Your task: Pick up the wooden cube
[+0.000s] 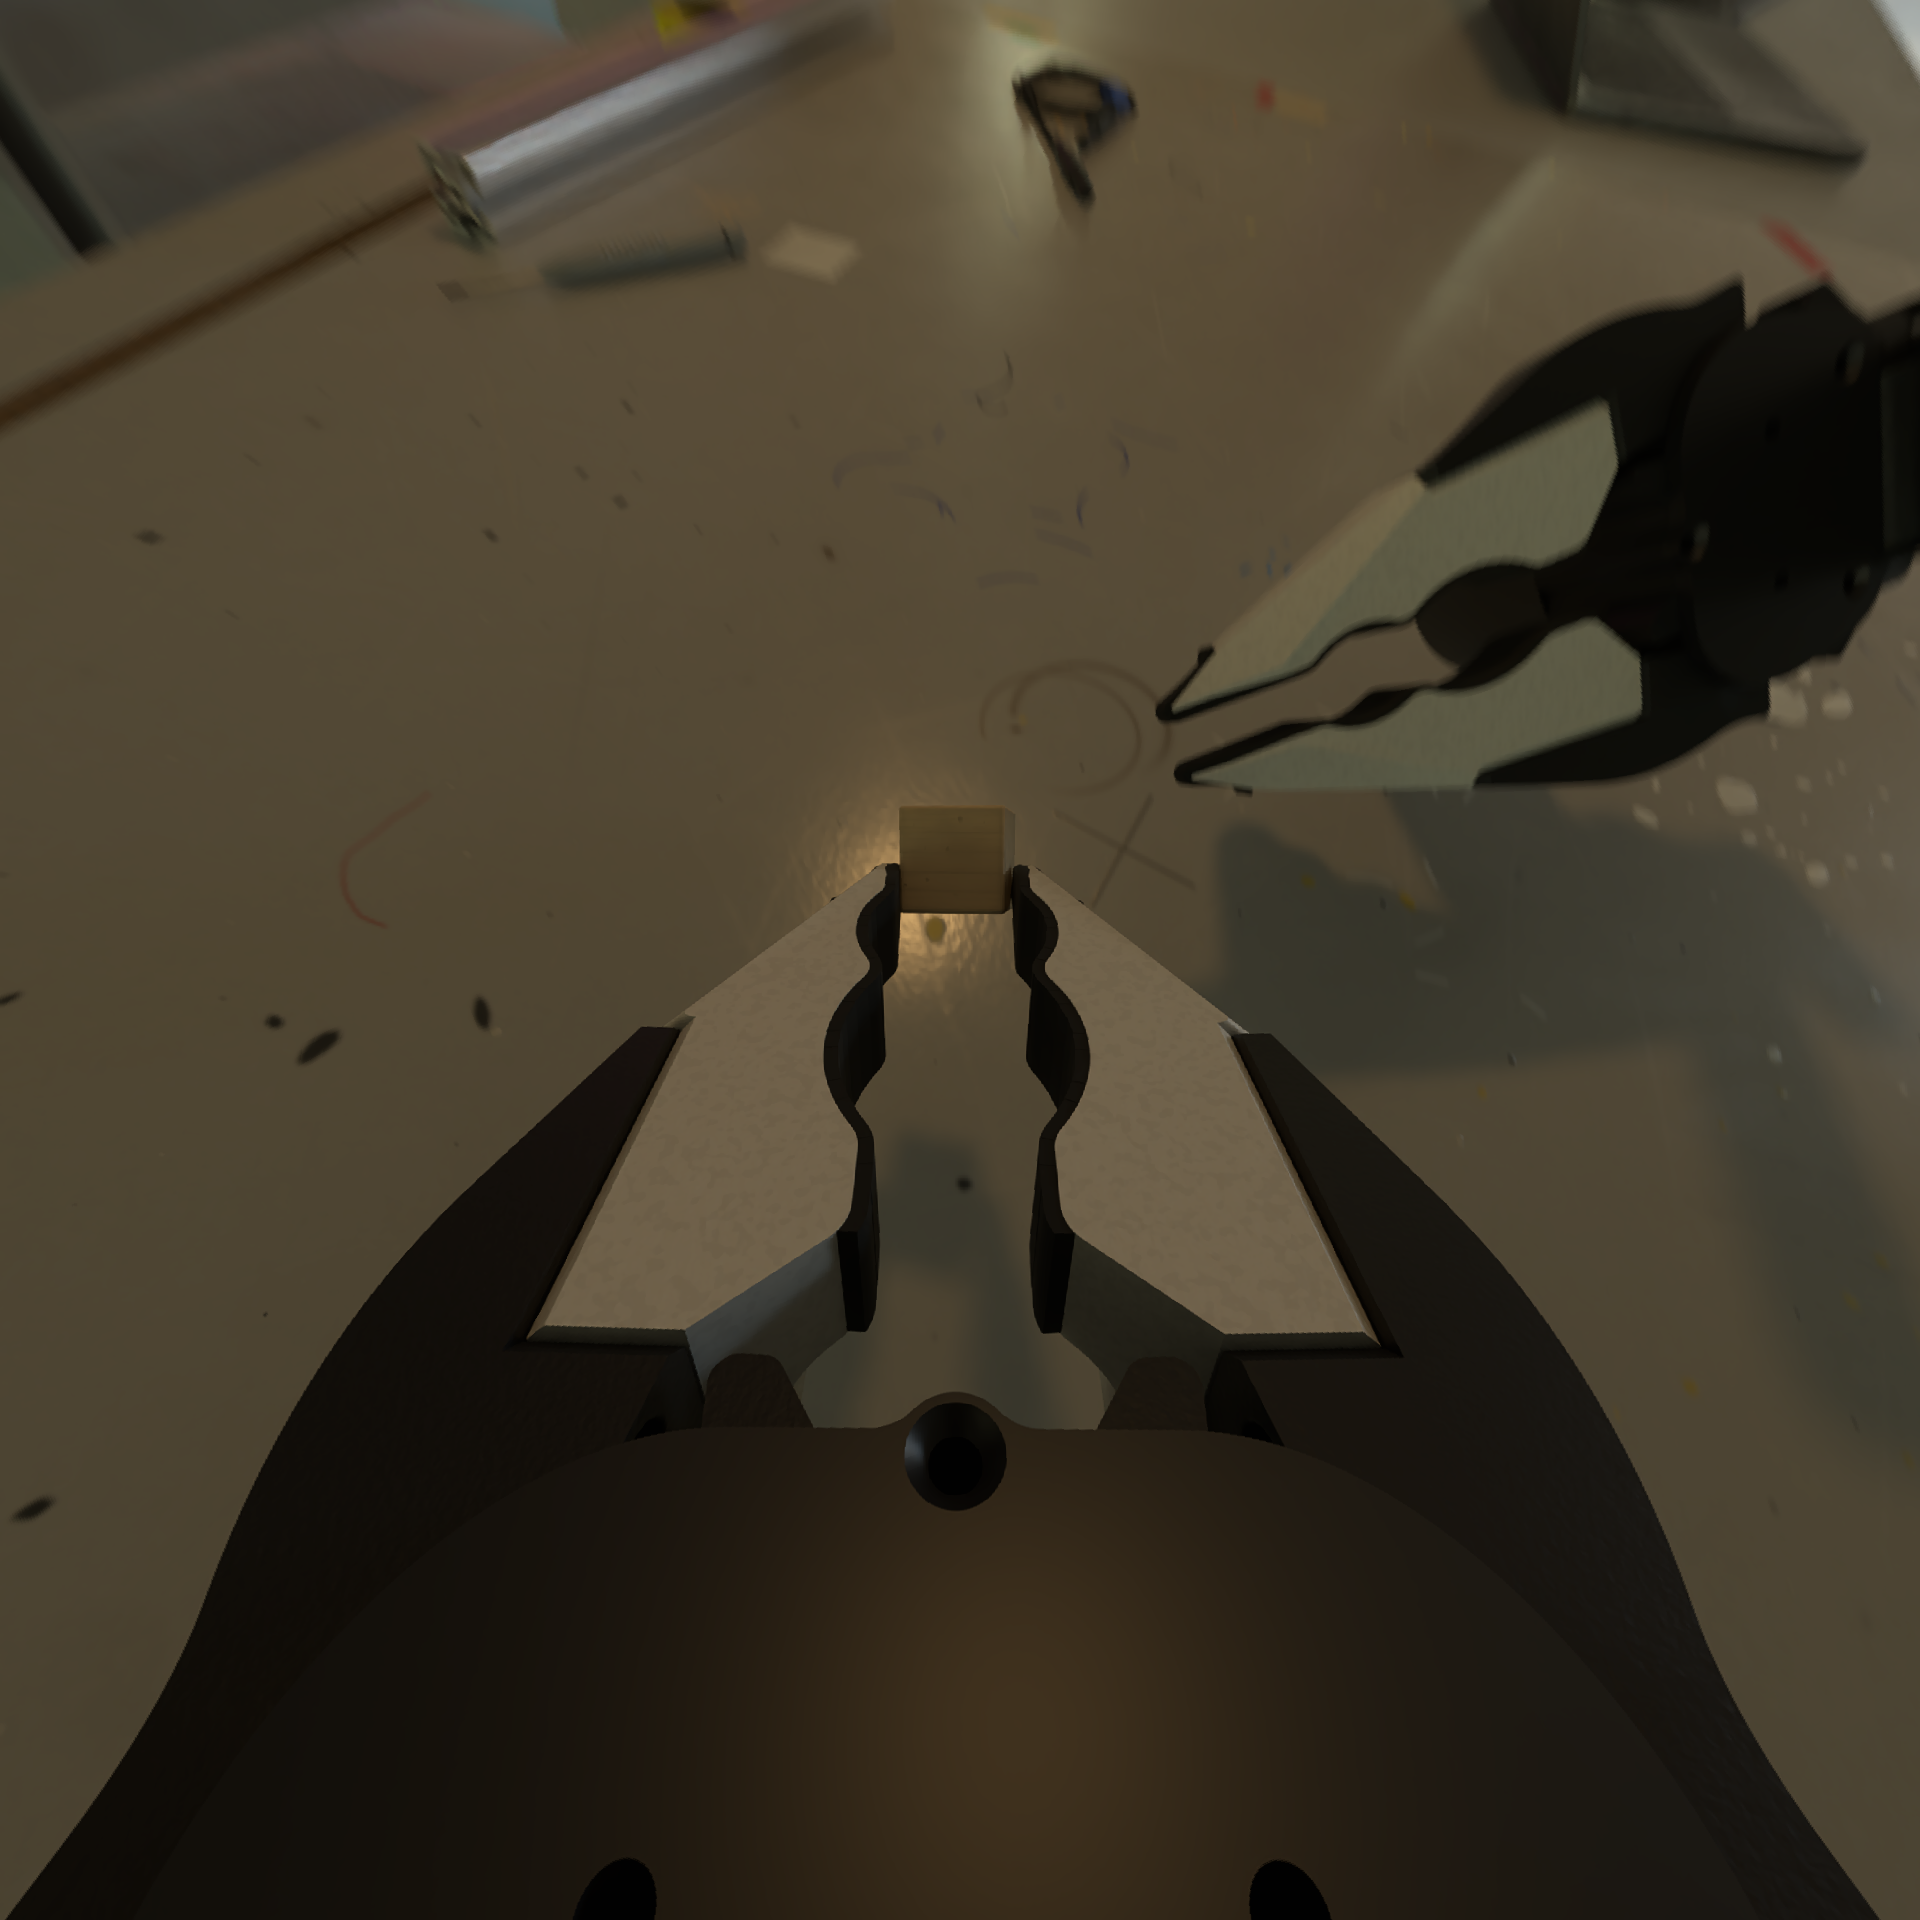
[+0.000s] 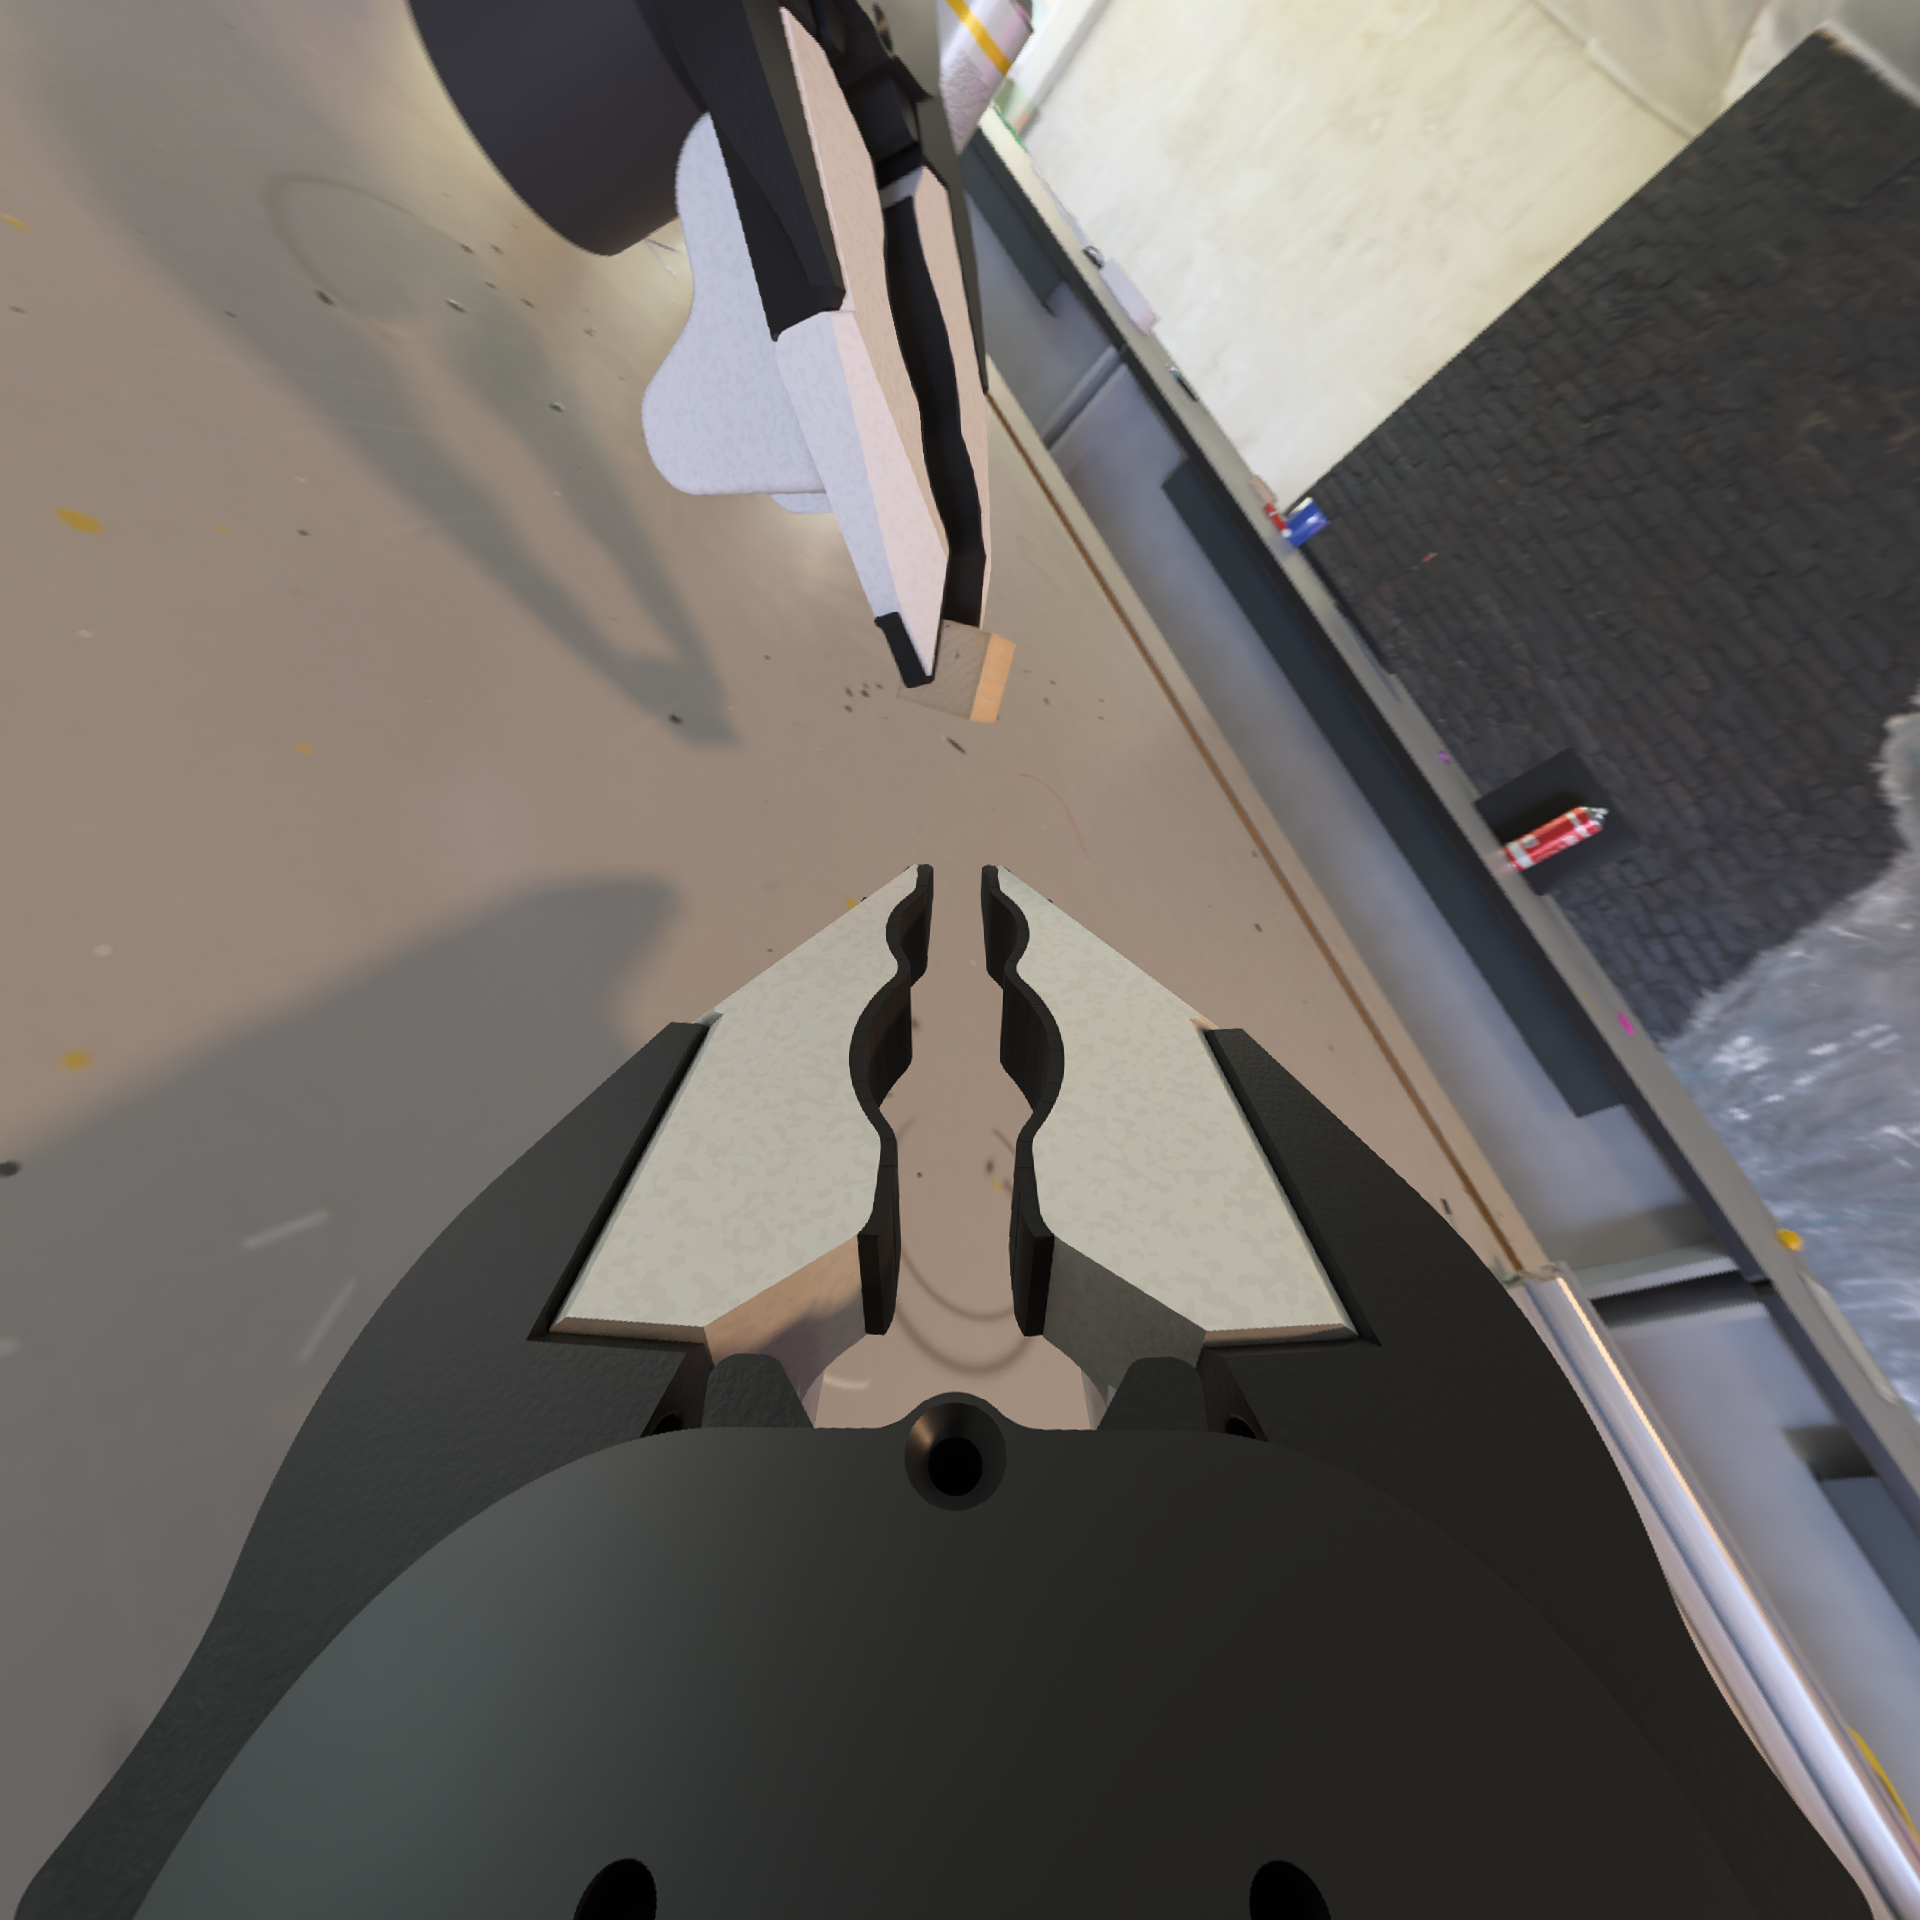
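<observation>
— Where's the wooden cube [image 1: 956,871]?

— On the table [image 1: 520,727], pinched at my left gripper [image 1: 954,894] tips. Right gripper [image 2: 956,883] idles nearby, nearly closed, empty.

— Advice?

— Shallow grip — I'd lift straight, slowly.

Items you cannot fully read:

- wooden cube [image 2: 982,673]: in your right wrist view, partly hidden behind the left gripper's [image 2: 935,665] fingertip; whether it rests on the table [image 2: 312,727] is unclear.
- silver tube [image 1: 623,125]: blurred, far end cut off by the top edge.
- dark tool [image 1: 1070,114]: too blurred to identify.
- right gripper [image 1: 1179,743]: body cut off at the right edge.
</observation>
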Robot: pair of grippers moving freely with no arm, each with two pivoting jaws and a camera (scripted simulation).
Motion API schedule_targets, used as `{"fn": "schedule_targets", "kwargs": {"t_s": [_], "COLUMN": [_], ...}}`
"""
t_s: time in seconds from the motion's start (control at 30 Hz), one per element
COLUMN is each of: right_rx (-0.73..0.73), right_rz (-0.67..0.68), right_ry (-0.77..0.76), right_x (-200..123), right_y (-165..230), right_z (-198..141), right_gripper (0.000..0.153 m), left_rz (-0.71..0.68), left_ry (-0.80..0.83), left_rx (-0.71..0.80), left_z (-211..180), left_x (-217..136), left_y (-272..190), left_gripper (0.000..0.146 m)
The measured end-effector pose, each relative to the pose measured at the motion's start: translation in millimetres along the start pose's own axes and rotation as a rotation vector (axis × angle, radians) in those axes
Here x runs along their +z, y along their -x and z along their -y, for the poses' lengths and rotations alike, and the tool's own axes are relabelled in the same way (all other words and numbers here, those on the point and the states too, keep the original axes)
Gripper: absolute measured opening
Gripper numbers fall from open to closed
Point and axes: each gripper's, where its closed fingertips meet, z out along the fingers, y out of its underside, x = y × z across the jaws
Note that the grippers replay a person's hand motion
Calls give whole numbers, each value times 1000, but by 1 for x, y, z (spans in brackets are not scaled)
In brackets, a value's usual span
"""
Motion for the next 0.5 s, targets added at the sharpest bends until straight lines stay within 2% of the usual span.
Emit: {"fn": "schedule_targets", "kwargs": {"t_s": [0.13,0.33,0.4,0.5], "right_rx": [-16,72,75,70], "right_rz": [-110,-274,-381,-637], "right_ry": [38,40,77,223], "right_x": [-2,-26,-44,-98], "right_y": [-16,-61,-89,-153], "right_z": [-4,-21,-36,-83], "right_gripper": [9,8,8,6], "left_rz": [103,168,191,201], "left_ry": [-103,-173,-192,-200], "left_rx": [15,37,43,42], "left_z": [12,19,22,23], "left_x": [-3,-5,-6,-5], "left_y": [9,17,19,19], "left_gripper": [21,21,21,21]}}
